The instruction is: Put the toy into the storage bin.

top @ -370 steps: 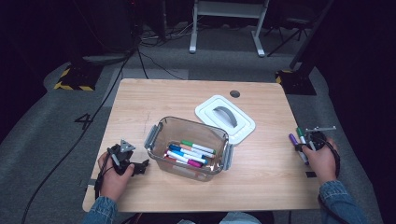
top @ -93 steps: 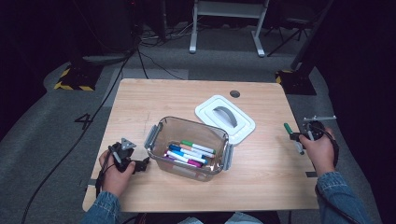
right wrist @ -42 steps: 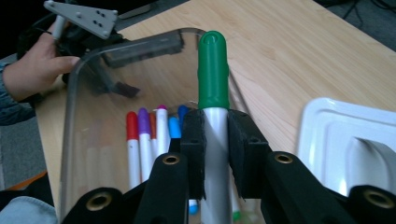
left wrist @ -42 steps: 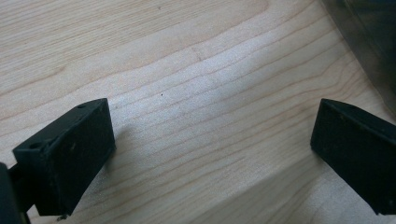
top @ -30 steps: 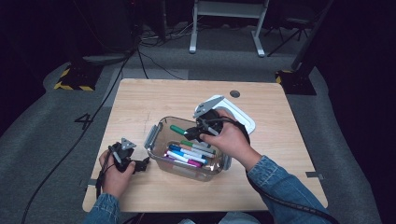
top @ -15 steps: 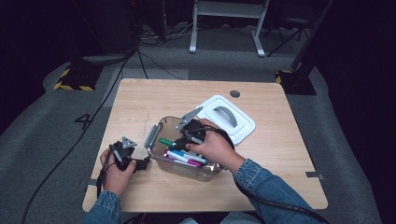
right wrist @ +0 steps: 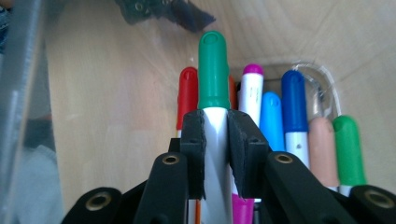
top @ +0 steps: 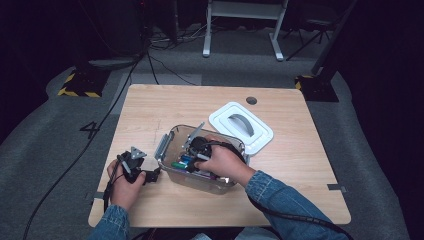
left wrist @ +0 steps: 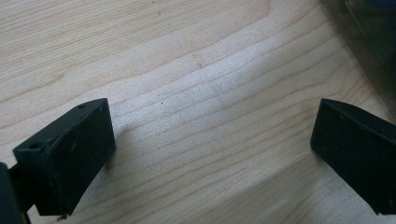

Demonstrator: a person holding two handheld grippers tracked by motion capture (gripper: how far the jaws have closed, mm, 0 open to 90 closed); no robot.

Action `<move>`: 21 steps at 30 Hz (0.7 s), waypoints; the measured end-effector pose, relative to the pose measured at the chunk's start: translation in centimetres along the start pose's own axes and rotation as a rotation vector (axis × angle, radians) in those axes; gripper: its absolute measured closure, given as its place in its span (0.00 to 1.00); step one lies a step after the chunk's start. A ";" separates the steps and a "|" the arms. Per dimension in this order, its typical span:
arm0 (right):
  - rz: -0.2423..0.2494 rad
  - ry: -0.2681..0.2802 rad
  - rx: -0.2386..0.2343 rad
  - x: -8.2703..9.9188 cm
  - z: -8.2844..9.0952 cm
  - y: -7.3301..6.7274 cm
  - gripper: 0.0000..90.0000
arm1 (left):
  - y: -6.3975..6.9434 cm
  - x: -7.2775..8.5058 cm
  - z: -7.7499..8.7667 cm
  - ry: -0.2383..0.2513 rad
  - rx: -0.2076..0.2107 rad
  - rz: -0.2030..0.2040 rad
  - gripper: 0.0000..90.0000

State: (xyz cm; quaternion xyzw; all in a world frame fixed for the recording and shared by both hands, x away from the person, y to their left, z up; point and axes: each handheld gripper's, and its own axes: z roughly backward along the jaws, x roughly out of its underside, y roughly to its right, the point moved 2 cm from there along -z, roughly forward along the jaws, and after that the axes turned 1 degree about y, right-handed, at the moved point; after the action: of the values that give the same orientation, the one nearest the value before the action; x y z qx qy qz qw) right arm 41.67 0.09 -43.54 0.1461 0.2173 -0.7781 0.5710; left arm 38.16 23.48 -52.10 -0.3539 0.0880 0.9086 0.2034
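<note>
My right gripper (right wrist: 215,154) clamps a green marker (right wrist: 213,74) low in the bin (top: 167,145), frame centre, for dropping; left gripper (left wrist: 210,149) rests open, lower left.

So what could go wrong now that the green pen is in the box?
The right gripper is shut on the green-capped marker, low inside the clear box. If its jaws open unevenly, the marker may land crooked across the other markers instead of beside them. Pulling out, the gripper might bump the box wall and shift it. The left gripper rests open on the table beside the box, not holding it steady.
</note>
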 end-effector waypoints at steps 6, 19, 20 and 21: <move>-0.060 0.047 0.010 0.1 0.4 0.8 0.70 | 0.0 0.0 0.0 0.000 0.001 0.001 0.00; -0.070 0.351 0.150 -1.2 7.1 1.8 0.61 | 0.0 0.0 0.0 -0.001 0.002 0.006 0.00; -0.074 0.357 0.159 -1.1 7.6 2.0 0.61 | 0.0 0.0 0.0 0.000 0.003 0.006 0.00; -0.075 0.369 0.173 -1.0 8.1 2.2 0.61 | 0.0 0.0 0.0 0.000 0.003 0.006 0.00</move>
State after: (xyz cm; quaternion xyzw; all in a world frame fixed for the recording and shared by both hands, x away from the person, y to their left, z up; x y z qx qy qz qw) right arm 44.24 -3.74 -36.49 0.3263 0.2560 -0.7746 0.4774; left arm 38.21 23.43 -52.11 -0.3532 0.0902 0.9092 0.2014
